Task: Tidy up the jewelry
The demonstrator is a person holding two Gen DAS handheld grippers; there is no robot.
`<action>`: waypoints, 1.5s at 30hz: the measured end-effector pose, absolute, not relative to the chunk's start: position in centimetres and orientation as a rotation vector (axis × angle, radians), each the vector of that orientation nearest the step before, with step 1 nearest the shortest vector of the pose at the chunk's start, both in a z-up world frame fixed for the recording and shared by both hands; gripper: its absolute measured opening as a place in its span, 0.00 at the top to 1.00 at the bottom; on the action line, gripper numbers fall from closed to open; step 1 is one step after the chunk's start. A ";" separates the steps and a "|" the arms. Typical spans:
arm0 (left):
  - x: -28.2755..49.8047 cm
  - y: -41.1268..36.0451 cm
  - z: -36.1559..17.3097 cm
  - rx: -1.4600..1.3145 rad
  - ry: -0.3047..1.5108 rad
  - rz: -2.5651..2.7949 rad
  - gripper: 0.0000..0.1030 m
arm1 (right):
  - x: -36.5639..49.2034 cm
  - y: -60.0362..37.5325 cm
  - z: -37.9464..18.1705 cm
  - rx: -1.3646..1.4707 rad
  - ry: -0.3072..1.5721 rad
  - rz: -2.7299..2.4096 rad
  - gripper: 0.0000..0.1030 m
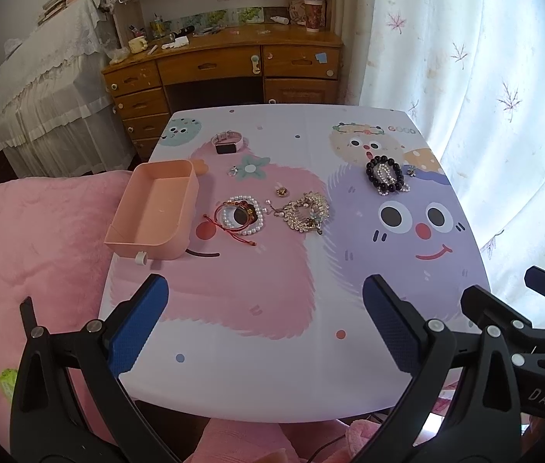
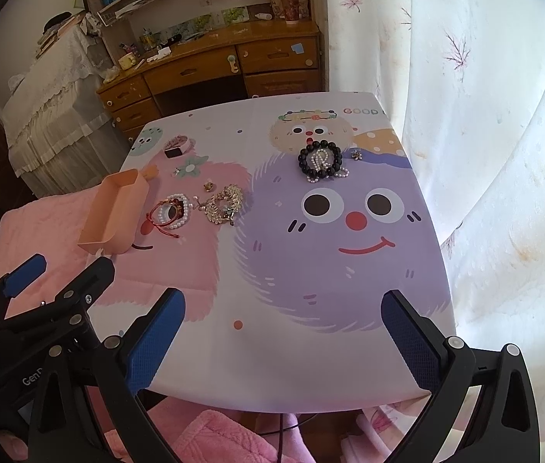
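An empty peach plastic box sits at the table's left edge. Beside it lie a pearl bracelet with a red cord bracelet, a gold brooch-like piece, a small gold earring, a ring and a pink watch. A black bead bracelet with a pearl strand lies farther right. My left gripper and right gripper are open and empty over the table's near edge.
The table has a cartoon-print cover. A pink blanket lies on the left. A wooden desk stands behind. A white curtain hangs on the right. The right gripper's body shows in the left wrist view.
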State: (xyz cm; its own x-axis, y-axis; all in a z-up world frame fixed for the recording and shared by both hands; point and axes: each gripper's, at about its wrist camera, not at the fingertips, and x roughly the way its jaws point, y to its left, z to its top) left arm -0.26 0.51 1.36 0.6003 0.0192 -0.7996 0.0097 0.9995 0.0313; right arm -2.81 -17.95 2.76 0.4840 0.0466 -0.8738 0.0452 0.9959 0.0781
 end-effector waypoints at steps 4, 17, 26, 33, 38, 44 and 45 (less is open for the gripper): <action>-0.2 0.4 1.4 0.043 0.925 0.011 0.03 | -2.6 -18.0 2.9 0.095 1.065 0.001 0.00; 0.2 1.1 1.8 0.055 0.915 0.025 0.03 | -2.3 -17.5 3.3 0.091 1.057 0.001 0.00; 0.2 2.2 2.0 0.039 0.895 0.031 0.03 | -2.0 -16.8 3.5 0.086 1.033 -0.008 0.00; -0.2 2.1 1.9 0.028 0.899 0.032 0.03 | -2.8 -16.7 3.5 0.058 1.021 -0.011 0.00; -0.5 2.3 1.5 0.001 0.900 0.036 0.03 | -3.4 -17.1 3.3 0.049 1.024 -0.016 0.00; -0.8 2.2 1.8 0.000 0.901 0.026 0.03 | -3.6 -17.0 3.4 0.050 1.014 -0.030 0.00; -0.8 2.3 1.8 -0.005 0.896 0.025 0.03 | -3.6 -16.7 3.5 0.042 1.015 -0.031 0.00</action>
